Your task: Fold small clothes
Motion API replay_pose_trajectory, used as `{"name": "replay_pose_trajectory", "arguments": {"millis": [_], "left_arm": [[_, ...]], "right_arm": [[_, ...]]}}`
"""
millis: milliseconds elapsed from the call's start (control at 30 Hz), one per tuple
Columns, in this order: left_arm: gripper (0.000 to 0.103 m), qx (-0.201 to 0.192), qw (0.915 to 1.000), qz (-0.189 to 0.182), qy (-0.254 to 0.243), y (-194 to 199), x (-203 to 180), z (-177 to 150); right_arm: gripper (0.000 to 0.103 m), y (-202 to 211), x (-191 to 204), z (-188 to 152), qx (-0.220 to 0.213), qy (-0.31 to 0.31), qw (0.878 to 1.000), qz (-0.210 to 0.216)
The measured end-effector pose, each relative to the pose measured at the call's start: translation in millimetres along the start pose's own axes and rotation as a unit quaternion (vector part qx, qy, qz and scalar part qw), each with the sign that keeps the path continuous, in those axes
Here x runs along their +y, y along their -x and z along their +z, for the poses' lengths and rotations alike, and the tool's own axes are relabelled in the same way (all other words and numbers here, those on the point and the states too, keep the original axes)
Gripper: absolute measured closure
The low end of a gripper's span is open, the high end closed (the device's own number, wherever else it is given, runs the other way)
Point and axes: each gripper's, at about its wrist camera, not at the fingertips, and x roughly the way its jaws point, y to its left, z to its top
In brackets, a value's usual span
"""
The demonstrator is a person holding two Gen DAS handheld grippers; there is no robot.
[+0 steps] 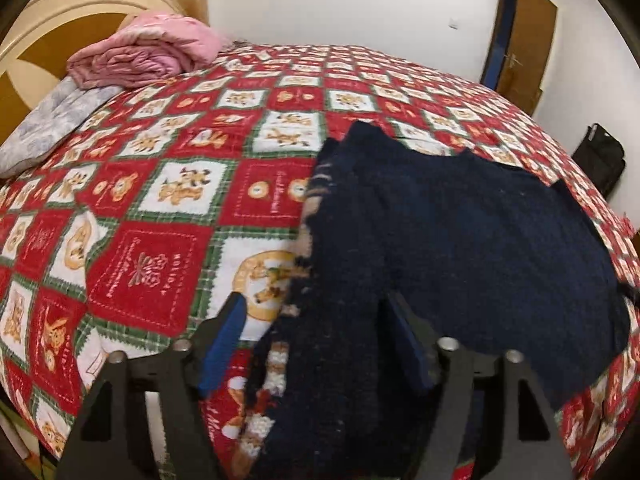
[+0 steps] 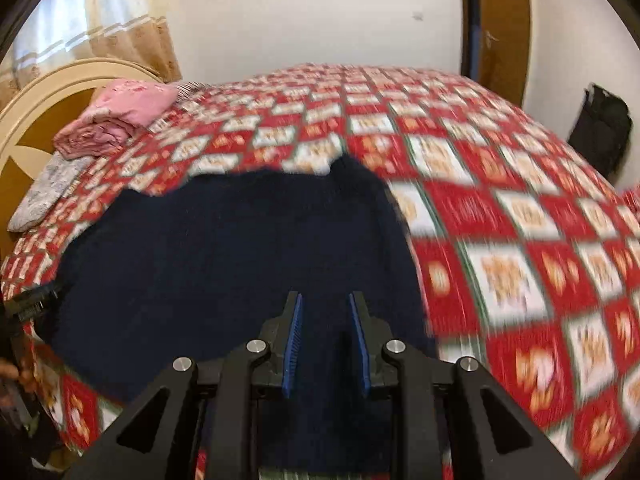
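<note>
One navy knitted sweater (image 1: 440,248) lies flat on the bed's red patchwork quilt (image 1: 160,208). It looks soft, limp and fairly light, best pinched at a hem or side edge. Left hand-held gripper (image 1: 316,344) spread wide astride its patterned edge, unclamped. Right hand-held gripper (image 2: 325,340) narrowed over the knit, gripping nothing visible. Only the left view shows the patterned edge.
</note>
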Motion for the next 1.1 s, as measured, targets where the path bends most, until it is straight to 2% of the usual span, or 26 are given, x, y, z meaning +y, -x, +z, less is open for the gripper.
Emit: {"name": "replay_pose_trajectory", "arguments": {"millis": [67,133,200,267,367,400,433,467,500,533,633,700,800,867,967,1100], "left_arm": [[0.025,-0.001,1.0000,0.003,-0.002,1,-1,-2],[0.023,-0.002,0.9999,0.012,-0.008,3,-3,-3],[0.023,-0.002,0.9996,0.023,-0.017,6,-7,-3],[0.023,-0.004,0.9992,0.029,-0.025,11,-9,-3],[0.024,-0.012,0.9983,0.040,-0.041,21,-12,-4],[0.022,-0.017,0.9979,0.043,-0.045,25,-13,-4],[0.020,-0.024,0.9978,0.043,-0.044,29,-13,-3],[0.012,-0.030,0.9978,0.043,-0.040,33,-12,-1],[0.002,-0.040,0.9980,0.041,-0.028,39,-10,0],[0.000,-0.052,0.9979,0.036,-0.013,44,-5,2],[0.000,-0.076,0.9967,0.014,0.028,53,8,7],[0.000,-0.064,0.9968,0.004,0.048,44,15,16],[0.000,-0.036,0.9982,-0.017,0.045,20,10,27],[0.000,-0.017,0.9992,-0.007,0.036,2,2,29],[0.000,0.009,0.9995,0.003,0.030,-18,-6,27],[0.004,0.042,0.9969,-0.023,0.062,-32,-8,16]], "right_arm": [[0.078,-10,-5,-15,0.020,-0.019,1.000,-0.003],[0.078,-8,-7,-20,0.006,-0.033,0.999,-0.004],[0.078,-5,-3,-17,0.014,-0.038,0.999,-0.009],[0.078,7,1,-14,0.004,-0.048,0.999,0.001],[0.078,38,20,-14,-0.031,-0.031,0.999,0.027],[0.076,46,28,-15,-0.040,-0.024,0.998,0.033],[0.068,55,37,-18,-0.049,-0.020,0.998,0.044],[0.062,60,43,-21,-0.053,-0.020,0.997,0.052],[0.051,64,50,-25,-0.059,-0.022,0.996,0.062],[0.047,66,56,-28,-0.063,-0.025,0.995,0.069],[0.047,67,77,-42,-0.058,-0.026,0.993,0.099],[0.047,64,89,-50,-0.046,-0.022,0.992,0.111],[0.047,59,103,-57,-0.029,-0.019,0.991,0.127],[0.047,60,106,-59,-0.025,-0.022,0.990,0.136],[0.047,67,107,-61,-0.033,-0.020,0.989,0.142],[0.047,76,103,-62,-0.044,-0.023,0.989,0.137]]}}
